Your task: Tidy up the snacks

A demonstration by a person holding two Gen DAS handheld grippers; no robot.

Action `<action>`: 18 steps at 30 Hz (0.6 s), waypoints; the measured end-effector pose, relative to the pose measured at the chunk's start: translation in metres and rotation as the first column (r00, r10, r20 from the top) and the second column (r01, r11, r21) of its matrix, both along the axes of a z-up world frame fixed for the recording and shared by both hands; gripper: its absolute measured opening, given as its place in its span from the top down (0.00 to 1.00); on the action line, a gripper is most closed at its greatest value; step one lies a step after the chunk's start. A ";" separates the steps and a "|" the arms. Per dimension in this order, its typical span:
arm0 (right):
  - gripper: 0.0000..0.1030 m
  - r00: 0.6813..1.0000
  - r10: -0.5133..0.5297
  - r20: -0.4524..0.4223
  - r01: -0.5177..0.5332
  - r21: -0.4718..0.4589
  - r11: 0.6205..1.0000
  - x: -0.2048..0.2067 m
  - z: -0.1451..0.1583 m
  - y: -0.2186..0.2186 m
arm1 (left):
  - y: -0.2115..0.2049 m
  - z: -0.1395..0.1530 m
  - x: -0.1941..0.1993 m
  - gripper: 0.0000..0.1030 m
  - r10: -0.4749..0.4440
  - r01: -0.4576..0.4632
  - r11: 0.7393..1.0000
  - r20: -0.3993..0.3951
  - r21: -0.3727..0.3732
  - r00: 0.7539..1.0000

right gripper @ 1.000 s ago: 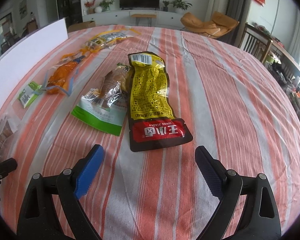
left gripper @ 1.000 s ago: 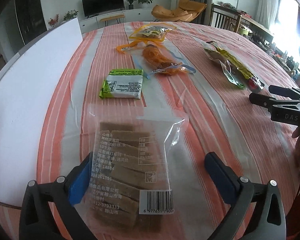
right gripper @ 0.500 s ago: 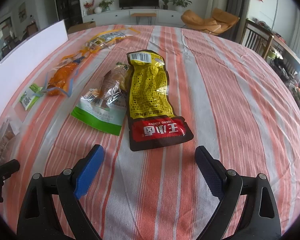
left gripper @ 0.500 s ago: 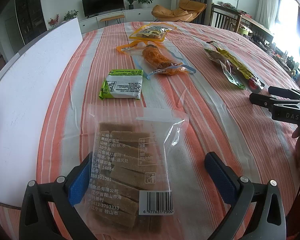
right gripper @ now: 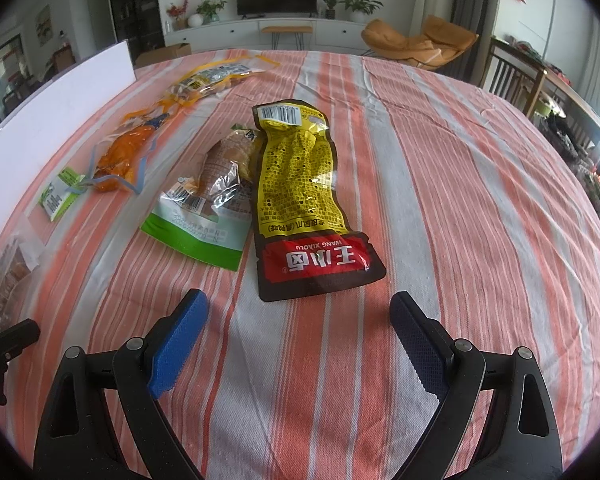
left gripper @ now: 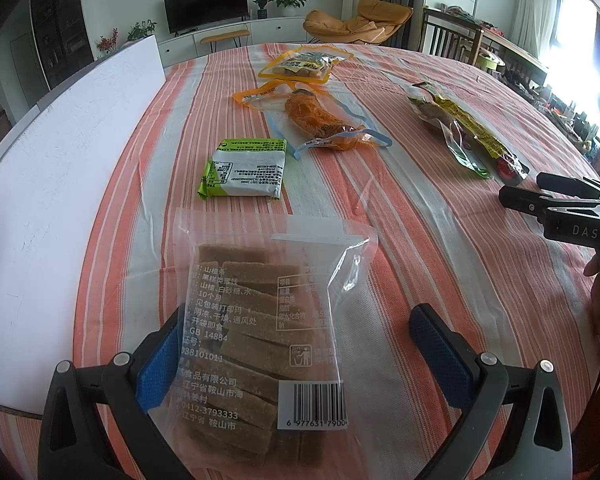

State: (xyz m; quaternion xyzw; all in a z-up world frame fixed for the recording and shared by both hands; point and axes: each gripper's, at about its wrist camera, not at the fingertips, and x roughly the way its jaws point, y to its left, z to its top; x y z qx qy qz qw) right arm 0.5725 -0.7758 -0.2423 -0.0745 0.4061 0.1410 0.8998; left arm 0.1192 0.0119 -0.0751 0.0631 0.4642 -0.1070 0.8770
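Approach judged under way on two packets, nothing gripped yet. Left gripper (left gripper: 294, 344) is held with jaws wide; the clear bag of brown bars (left gripper: 260, 336) lies between them at lower centre of the left view, its left edge against the left pad (left gripper: 156, 364), the right pad apart from it. For a sound grasp, the jaws should be centred over the stacked bars, not the loose film at the top right corner, and closed gently, since thin plastic is likely to slip or crumple. Right gripper (right gripper: 298, 340) is also wide, empty, just short of the yellow and red pouch (right gripper: 304, 204) at centre frame. That pouch lies flat and crinkled, barcode end far, red band near, overlapping a green-edged packet (right gripper: 204, 216) to its left.
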 end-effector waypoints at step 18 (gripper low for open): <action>0.09 1.000 0.001 -0.005 -0.001 0.016 1.000 -0.001 0.000 -0.002 | 0.009 0.001 -0.011 0.00 -0.066 0.066 0.998 -0.025 -0.007 0.998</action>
